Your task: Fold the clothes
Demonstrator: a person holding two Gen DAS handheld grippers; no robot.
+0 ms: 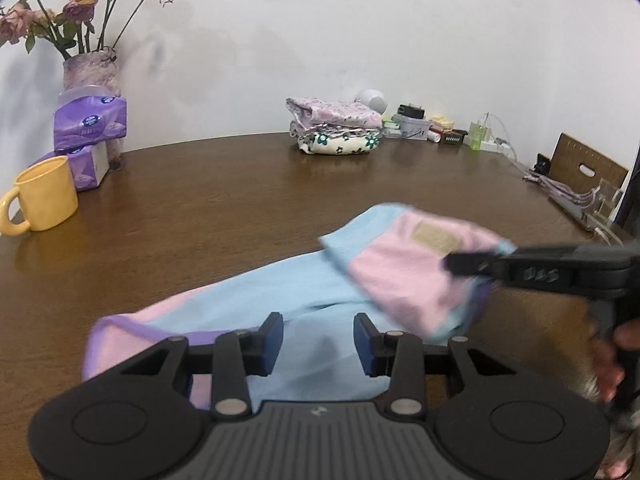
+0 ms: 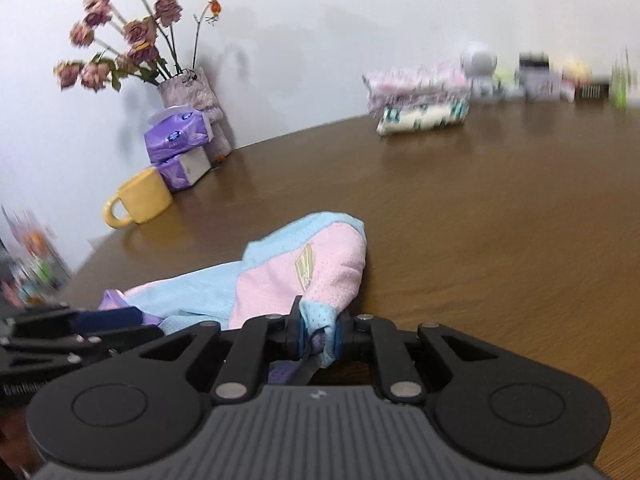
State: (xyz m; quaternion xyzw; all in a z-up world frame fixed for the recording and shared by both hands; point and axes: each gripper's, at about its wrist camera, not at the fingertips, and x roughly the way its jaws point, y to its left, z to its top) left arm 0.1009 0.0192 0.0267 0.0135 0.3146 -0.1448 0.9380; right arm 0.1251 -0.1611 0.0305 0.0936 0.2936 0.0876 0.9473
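A pastel garment in light blue, pink and purple lies on the brown table. My left gripper is open, its blue pads just above the garment's near edge, holding nothing. My right gripper is shut on a bunched corner of the garment and lifts it, so the pink panel with a tan patch folds over. In the left wrist view the right gripper comes in from the right, clamped on that raised flap. The left gripper shows at the left edge of the right wrist view.
A stack of folded floral clothes sits at the table's far edge. A yellow mug, purple tissue packs and a vase of dried roses stand at the left. Small items and a wooden rack are at the right.
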